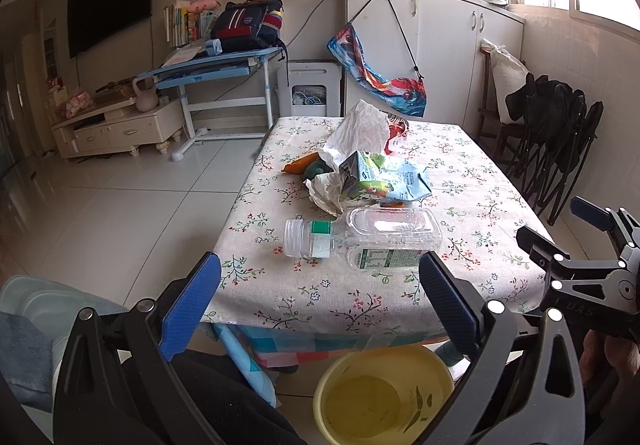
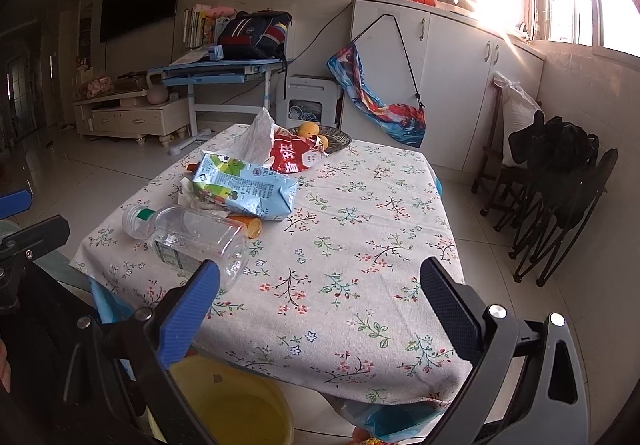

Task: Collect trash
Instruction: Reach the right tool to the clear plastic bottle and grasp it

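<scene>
Living room setup here: a low table under a floral tablecloth (image 1: 360,297), TV on the wall, cabinets by a sunny window.

The nearest bit of trash is a clear empty plastic bottle with a green label band (image 1: 362,239). It's lying on its side close to the table's near edge, long axis running roughly along that edge, neck pointing toward the TV side of the room and base toward the cabinets. Cap looks to be off.

Just behind the bottle is the rest of the heap: a crushed blue-and-green drink carton (image 1: 384,179), crumpled white paper (image 1: 360,133), a red snack wrapper (image 2: 290,157), and some orange peel scraps partly buried. Further back from the bottle sits a dark woven fruit basket (image 2: 340,139) with oranges, which I'd guess isn't trash.

Below the table's near edge, down from the bottle, there's a yellow plastic bucket (image 1: 384,393), and it looks empty, so I'd say nothing's been collected yet. Whole pile left to go.

The left gripper (image 1: 320,303) and right gripper (image 2: 320,307) both hang in front of the table edge with fingers spread wide, holding nothing.
</scene>
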Available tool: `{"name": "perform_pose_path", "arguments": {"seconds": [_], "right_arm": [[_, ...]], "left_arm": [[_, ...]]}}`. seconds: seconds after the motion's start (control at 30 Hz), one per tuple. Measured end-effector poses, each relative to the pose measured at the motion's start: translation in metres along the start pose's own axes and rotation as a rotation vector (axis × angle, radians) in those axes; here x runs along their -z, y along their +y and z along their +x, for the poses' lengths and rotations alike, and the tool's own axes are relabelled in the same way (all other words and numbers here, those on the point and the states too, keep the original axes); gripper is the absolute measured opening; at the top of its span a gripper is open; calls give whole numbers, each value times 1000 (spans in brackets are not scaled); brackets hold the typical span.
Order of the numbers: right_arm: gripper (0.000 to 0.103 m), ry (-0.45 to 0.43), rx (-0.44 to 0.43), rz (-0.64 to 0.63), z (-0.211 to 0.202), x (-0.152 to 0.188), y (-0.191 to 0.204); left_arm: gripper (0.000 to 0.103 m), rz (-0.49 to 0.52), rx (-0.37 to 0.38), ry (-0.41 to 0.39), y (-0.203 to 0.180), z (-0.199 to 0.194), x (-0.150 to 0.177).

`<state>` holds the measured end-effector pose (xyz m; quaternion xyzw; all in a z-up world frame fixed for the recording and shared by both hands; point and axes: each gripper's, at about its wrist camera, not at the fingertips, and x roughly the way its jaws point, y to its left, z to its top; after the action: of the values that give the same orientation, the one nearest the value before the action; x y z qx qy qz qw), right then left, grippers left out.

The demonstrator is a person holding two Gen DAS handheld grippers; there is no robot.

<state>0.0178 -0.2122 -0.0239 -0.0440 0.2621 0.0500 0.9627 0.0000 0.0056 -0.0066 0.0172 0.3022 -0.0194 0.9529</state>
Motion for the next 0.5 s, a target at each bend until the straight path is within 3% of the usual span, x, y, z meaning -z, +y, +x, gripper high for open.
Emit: {"name": "perform_pose_path", "arguments": {"seconds": [0.27, 0.5], "right_arm": [[96, 65, -170, -30, 19, -8, 12], [96, 124, -344, -305, 54, -23, 57]], "left_arm": [[96, -59, 8, 13, 17, -4, -1], [96, -98, 0, 25, 34, -2, -4]]}}
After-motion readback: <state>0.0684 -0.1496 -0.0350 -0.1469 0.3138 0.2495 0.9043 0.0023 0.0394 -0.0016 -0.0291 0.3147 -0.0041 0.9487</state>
